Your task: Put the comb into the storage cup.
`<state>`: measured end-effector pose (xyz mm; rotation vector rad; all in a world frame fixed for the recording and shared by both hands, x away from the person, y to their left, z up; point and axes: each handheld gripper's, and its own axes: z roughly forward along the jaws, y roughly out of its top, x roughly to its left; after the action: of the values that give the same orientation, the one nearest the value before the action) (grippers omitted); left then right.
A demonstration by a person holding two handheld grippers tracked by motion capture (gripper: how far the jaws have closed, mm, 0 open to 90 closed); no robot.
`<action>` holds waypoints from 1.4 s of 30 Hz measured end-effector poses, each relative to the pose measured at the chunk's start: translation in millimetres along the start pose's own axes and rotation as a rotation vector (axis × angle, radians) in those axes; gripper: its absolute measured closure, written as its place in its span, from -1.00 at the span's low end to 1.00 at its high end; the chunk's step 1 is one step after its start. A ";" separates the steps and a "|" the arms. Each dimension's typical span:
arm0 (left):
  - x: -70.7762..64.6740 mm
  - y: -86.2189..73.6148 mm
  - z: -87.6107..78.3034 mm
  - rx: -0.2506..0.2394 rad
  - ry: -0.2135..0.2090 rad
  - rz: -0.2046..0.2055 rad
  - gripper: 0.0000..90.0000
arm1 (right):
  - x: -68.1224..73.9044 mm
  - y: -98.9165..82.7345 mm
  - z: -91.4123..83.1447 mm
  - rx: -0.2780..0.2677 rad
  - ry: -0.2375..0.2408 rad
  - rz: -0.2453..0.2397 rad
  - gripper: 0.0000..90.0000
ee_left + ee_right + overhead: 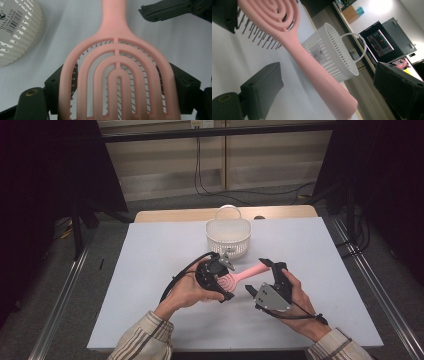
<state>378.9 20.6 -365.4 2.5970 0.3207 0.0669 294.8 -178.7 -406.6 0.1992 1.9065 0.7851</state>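
A pink hairbrush with a vented oval head is held just above the white table. My left gripper is shut on the head, one jaw on each side edge, and the bristles point down. The handle reaches toward my right gripper and lies between its two jaws. Those jaws stand open, with a gap on either side of the handle. A white slotted basket with a hoop handle stands upright just behind the brush.
The white table board lies on a wooden table, with metal rails along its left and right sides. Beyond the right side of the table, the right gripper view shows a screen and shelves.
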 end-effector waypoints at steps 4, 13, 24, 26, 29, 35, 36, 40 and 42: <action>0.1 -0.5 -0.9 0.002 0.003 -0.003 -0.55 | 5.6 3.6 2.7 0.009 0.003 -0.022 -0.74; 1.2 -2.5 -2.1 0.011 0.004 -0.010 -0.55 | 12.9 11.6 7.6 0.010 -0.033 -0.124 -0.56; 0.4 -2.0 -0.1 0.027 0.001 -0.019 -0.55 | 24.8 13.4 13.2 0.034 -0.067 -0.251 -0.30; 0.7 -2.3 0.2 0.025 -0.006 -0.019 -0.55 | 26.7 13.5 14.1 0.039 -0.068 -0.273 -0.23; -0.3 -2.3 1.1 0.022 -0.008 -0.031 -0.55 | 31.2 13.9 15.9 0.046 -0.076 -0.311 -0.17; -0.5 -2.1 1.1 0.036 -0.010 -0.019 -0.55 | 39.5 16.5 19.6 0.051 -0.082 -0.379 0.04; -0.3 -2.0 0.8 0.038 -0.011 -0.020 -0.55 | 40.5 17.0 20.1 0.052 -0.087 -0.384 0.05; -0.7 -2.2 1.4 0.041 -0.013 -0.020 -0.55 | 44.2 18.2 22.3 0.065 -0.098 -0.396 0.17; -0.9 -2.1 1.8 0.041 -0.013 -0.021 -0.55 | 45.0 18.8 23.1 0.065 -0.095 -0.407 0.22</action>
<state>377.8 21.3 -368.0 2.6335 0.3477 0.0361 290.0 -133.3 -435.3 -0.1097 1.8024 0.4322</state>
